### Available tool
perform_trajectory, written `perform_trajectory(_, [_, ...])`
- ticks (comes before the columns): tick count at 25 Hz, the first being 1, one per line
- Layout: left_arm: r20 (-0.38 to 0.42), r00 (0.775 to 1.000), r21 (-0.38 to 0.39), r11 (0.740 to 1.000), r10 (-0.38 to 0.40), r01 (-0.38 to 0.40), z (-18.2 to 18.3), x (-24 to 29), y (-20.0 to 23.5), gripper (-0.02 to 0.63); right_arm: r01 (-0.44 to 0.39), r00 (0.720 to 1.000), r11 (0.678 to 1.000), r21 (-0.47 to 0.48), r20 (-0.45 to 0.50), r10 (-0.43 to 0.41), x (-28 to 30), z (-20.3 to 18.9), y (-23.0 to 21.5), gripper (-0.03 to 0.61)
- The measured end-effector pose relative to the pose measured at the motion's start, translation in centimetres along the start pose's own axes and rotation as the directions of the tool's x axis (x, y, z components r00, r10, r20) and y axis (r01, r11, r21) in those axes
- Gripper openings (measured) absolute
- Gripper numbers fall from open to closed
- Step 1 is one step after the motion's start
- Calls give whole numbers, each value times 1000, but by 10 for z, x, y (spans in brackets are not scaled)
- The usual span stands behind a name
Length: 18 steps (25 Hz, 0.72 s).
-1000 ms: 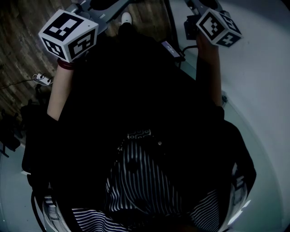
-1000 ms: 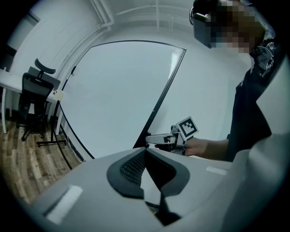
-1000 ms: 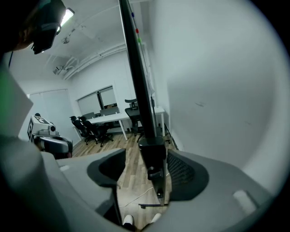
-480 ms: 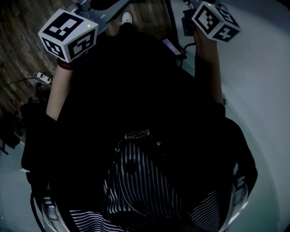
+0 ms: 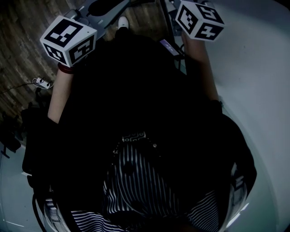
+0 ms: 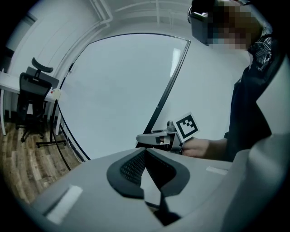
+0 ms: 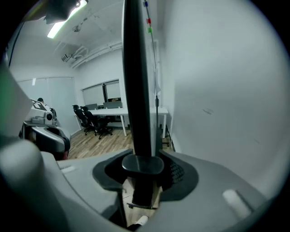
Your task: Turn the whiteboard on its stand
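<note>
Head view: looking steeply down the person's dark top and striped shirt point(image 5: 136, 181). The left gripper point(image 5: 90, 10) is at far left over the wood floor point(image 5: 22, 27). The right gripper point(image 5: 197, 20) is at far right, up against the whiteboard point(image 5: 253, 90), whose white face fills the right side. The fingers of both run off the top edge, so grip can't be read here.

Left gripper view: the left gripper point(image 6: 145, 152) has its fingers clenched, with tips meeting and nothing seen between them. It sits low in front of the whiteboard point(image 6: 122, 90), apart from it. The board stands upright with a thin dark frame and fills the far middle. The right gripper point(image 6: 149, 138) is at the board's right frame edge, low down, in the person's hand point(image 6: 197, 147), its fingers straddling that edge. An office chair point(image 6: 34, 86) stands far left beside a white counter point(image 6: 7, 81), on the wood floor point(image 6: 27, 163).

Right gripper view: the right gripper point(image 7: 140, 174) has the board's dark frame point(image 7: 136, 90) running upright between its fingers. They have just been closing and now sit against both sides of the frame, grasping it. The white board face point(image 7: 217, 104) fills the right. Far left of the frame are a long white counter point(image 7: 131, 111) with dark chairs point(image 7: 93, 120), and a ceiling light point(image 7: 63, 22) at top left.
</note>
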State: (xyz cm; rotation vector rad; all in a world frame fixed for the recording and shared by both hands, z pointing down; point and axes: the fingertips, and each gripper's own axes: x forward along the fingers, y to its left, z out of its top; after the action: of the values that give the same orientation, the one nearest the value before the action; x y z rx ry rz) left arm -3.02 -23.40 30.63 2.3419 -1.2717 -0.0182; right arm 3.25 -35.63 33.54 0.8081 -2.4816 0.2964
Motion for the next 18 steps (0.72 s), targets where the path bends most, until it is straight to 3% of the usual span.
perform_trajectory(18, [-19,999,5,999,46,-46,9,25,12,6,-18,999,1000,13,28,17,5,13,-37,175])
